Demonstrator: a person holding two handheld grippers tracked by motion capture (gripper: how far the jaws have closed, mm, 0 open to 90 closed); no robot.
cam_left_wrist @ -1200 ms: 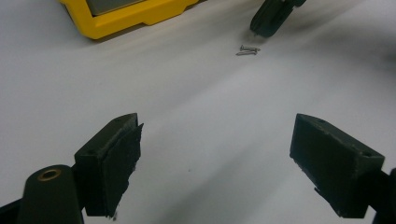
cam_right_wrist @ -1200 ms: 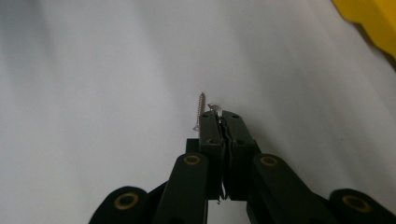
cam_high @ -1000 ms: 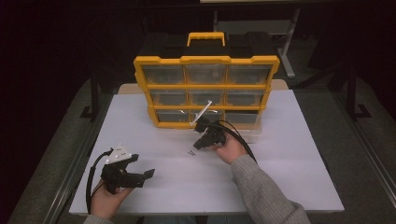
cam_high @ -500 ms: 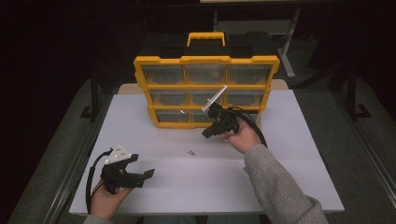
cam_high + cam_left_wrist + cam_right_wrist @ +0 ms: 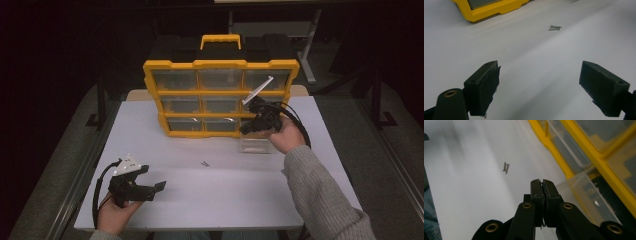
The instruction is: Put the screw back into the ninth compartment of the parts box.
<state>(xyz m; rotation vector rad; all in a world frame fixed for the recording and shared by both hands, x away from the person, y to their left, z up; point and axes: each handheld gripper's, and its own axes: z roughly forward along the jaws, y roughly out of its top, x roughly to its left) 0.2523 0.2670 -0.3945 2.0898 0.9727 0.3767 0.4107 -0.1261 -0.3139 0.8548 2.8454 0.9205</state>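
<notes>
A yellow organiser point(image 5: 220, 65) with clear drawers stands at the back of the white table point(image 5: 200, 200). One clear drawer point(image 5: 255, 146) point(image 5: 584, 192) sits out on the table in front of its lower right corner. My right gripper point(image 5: 244, 130) point(image 5: 542, 182) hovers just over that drawer with its jaws pressed together; I cannot tell whether something tiny is pinched between them. Two small screws point(image 5: 205, 163) point(image 5: 555, 27) point(image 5: 506, 167) lie mid-table. My left gripper point(image 5: 152, 189) point(image 5: 540, 75) rests low near the front left, open and empty, pointing towards the screws.
The organiser's black top carries a yellow handle point(image 5: 220, 40). The table's front edge point(image 5: 200, 227) runs close behind my left hand. Dark floor and metal frame legs point(image 5: 100, 100) surround the table.
My right gripper has moved from the screws at mid-table up and to the right, ending over the clear drawer. The left gripper has stayed put.
</notes>
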